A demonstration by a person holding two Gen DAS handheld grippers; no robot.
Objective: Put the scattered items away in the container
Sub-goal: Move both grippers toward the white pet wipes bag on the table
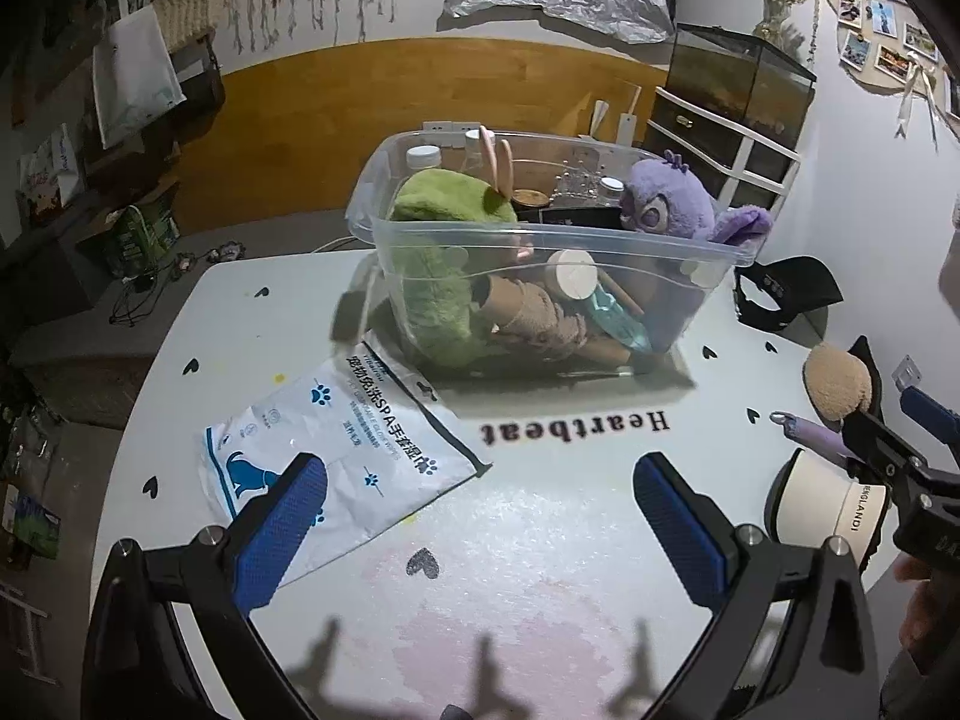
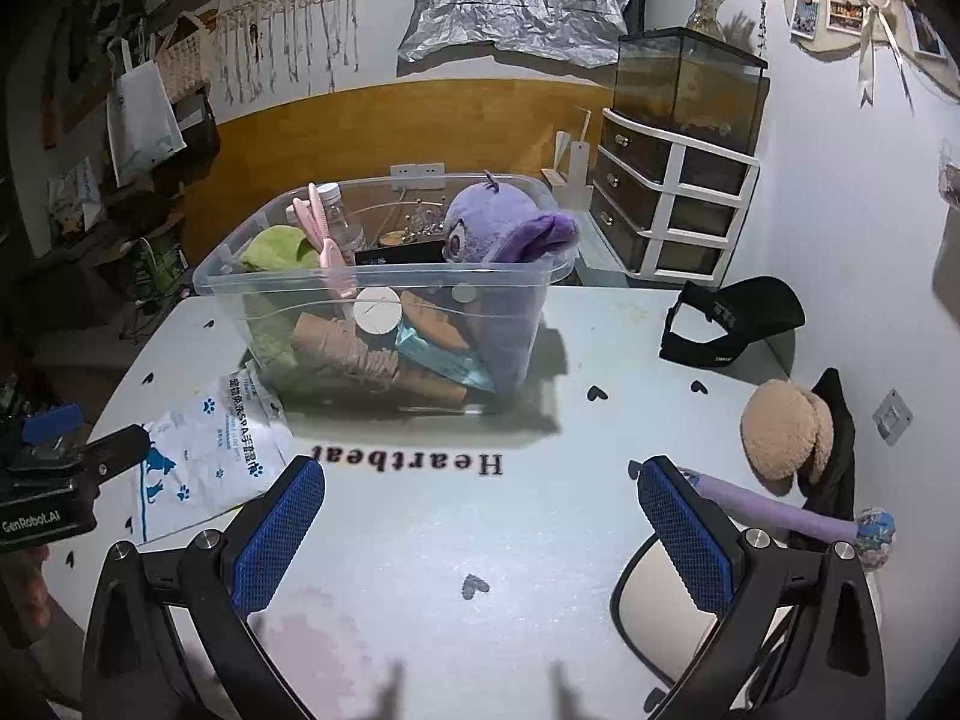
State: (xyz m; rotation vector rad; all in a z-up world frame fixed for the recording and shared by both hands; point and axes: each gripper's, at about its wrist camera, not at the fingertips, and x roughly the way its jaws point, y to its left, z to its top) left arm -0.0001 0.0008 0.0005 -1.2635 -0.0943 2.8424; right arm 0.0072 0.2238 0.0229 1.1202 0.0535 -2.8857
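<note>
Task well along, not finished. Left to right on the bench (image 2: 420, 540): white wipes pouch (image 1: 336, 456) lies flat at front left, one corner touching the base of the container (image 1: 540, 240), still out. Left tool (image 1: 480, 516) hovers over bare bench just right of the pouch, jaws wide apart, holding nothing. The container, a clear bin at mid-bench, is already loaded: green plush (image 1: 447, 210), pink comb (image 2: 318, 222), cardboard tubes (image 2: 342, 342), bottles, purple plush (image 2: 492, 222) poking above the rim. Right tool (image 2: 480, 528) also spread open and empty. Right of it, still out: white cup (image 1: 822, 498) on its side at the front edge, purple stick toy (image 2: 762, 507) just behind, tan plush pad (image 2: 780, 432), black cap (image 2: 732, 318) farther back. Judgement: roughly five loose items left; the pouch looks nearest for the left tool, cup or stick toy for the right.
</note>
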